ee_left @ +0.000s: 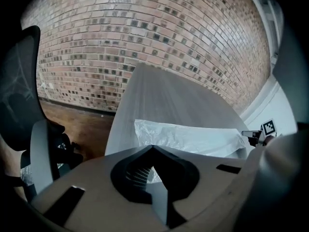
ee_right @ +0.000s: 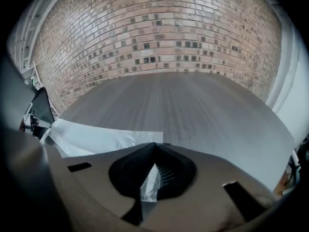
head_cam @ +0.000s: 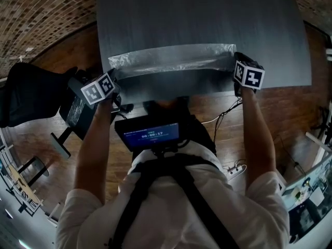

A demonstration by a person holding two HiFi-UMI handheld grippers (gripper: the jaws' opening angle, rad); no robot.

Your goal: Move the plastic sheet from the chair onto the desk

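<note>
Between the left hand-held gripper (ee_left: 153, 150) and right hand-held gripper (ee_right: 155, 148), the plastic sheet (head_cam: 171, 61) stretches over the counter's (head_cam: 207, 14) near edge, each pinching one end; chair (head_cam: 31, 92) stands beside the left one

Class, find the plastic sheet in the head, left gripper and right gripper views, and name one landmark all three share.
Head view: the plastic sheet spans the upper middle, over the grey desk.
Left gripper view: plastic sheet right of centre, beyond the jaws.
Right gripper view: plastic sheet lower left, one corner between the jaws.
Shared landmark: the grey desk.
</note>
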